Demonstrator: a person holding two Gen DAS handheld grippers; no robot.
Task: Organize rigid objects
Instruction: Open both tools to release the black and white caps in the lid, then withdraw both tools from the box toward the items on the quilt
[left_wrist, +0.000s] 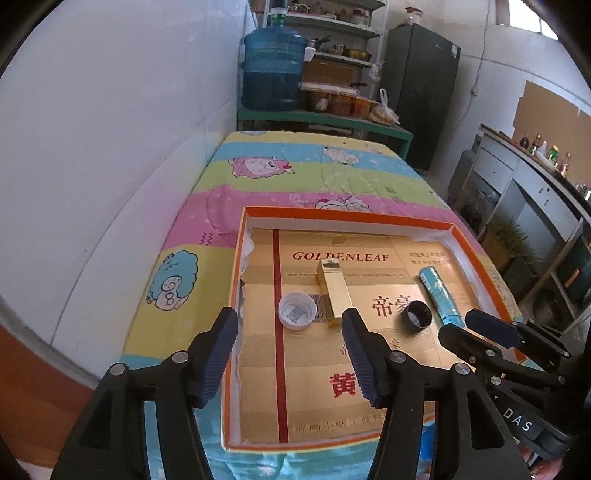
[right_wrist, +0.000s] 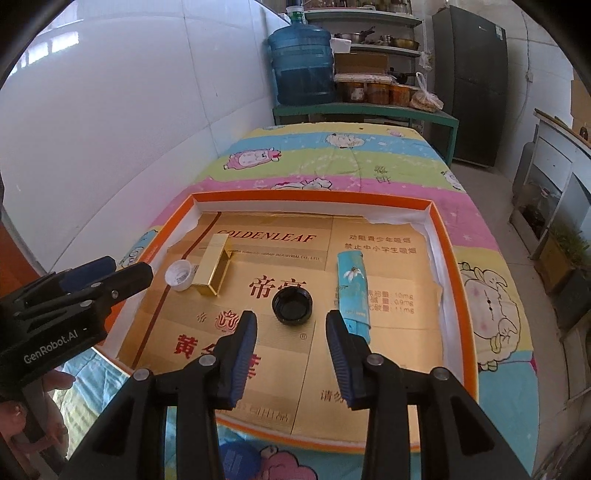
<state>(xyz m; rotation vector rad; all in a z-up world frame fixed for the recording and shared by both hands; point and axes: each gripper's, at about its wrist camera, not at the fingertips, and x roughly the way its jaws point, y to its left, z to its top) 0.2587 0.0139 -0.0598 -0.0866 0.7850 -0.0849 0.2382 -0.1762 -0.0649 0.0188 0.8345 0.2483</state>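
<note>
1. Shallow orange-rimmed tray (left_wrist: 369, 216) on a cartoon-print cloth (left_wrist: 295, 173); gold printed card lines the floor.
2. Four items inside: white cap (left_wrist: 297, 313) touching gold box (left_wrist: 334, 291) on the left; black cap (left_wrist: 416, 316) just beside teal tube (left_wrist: 441, 295) on the right. Pairs apart from each other.
3. Left claw (left_wrist: 290, 354): open wide, nothing between pads, hovering above white cap & gold box.
4. Right claw (right_wrist: 291, 350): about half open, empty, above black cap w/ tube near its right pad.
5. Risks (judged): caps are low & light, so a pad closing off-centre could flip or skid one; a wide pad could bump the gold box or roll the tube.
6. Both claws sit close side by side; crossing over could clash them.
7. Room: bare card at the tray's near end; rim walls low, easy to clip when dragging outward. Wall close on the left.
</note>
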